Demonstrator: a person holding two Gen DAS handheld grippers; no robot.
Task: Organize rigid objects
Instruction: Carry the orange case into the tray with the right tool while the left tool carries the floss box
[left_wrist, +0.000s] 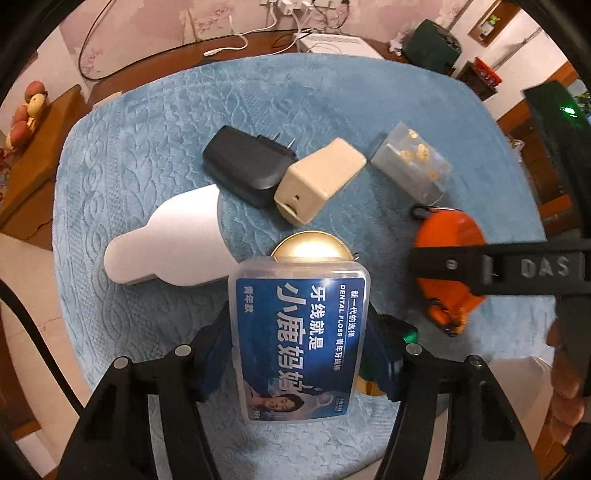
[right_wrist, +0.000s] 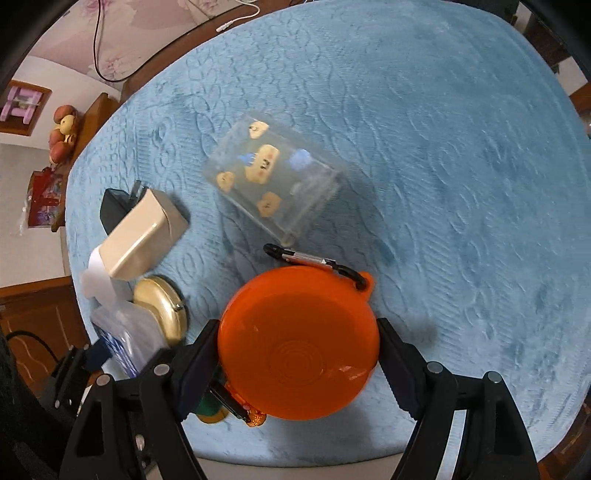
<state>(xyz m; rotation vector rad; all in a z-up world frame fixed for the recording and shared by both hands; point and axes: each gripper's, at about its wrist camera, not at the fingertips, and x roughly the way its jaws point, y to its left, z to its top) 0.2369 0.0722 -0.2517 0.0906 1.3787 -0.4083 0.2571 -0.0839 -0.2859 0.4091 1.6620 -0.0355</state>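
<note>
My left gripper (left_wrist: 299, 332) is shut on a blue dental floss box (left_wrist: 299, 339) and holds it above the blue mat (left_wrist: 147, 147). Just beyond it lie a gold round tin (left_wrist: 310, 245), a white flat bottle-shaped piece (left_wrist: 173, 247), a black plug adapter (left_wrist: 247, 162), a beige adapter (left_wrist: 317, 181) and a clear box with bear stickers (left_wrist: 410, 166). My right gripper (right_wrist: 299, 350) is shut on an orange round case (right_wrist: 299, 343) with a carabiner (right_wrist: 314, 262). The orange case (left_wrist: 447, 236) and right gripper also show at the right of the left wrist view.
The mat (right_wrist: 461, 147) covers a round wooden table (left_wrist: 33, 173). White cables (left_wrist: 236, 40) and a white box (left_wrist: 340, 42) lie at the far edge. A green and yellow item (right_wrist: 208, 410) lies under the right gripper. The clear box (right_wrist: 273, 181) lies ahead of the orange case.
</note>
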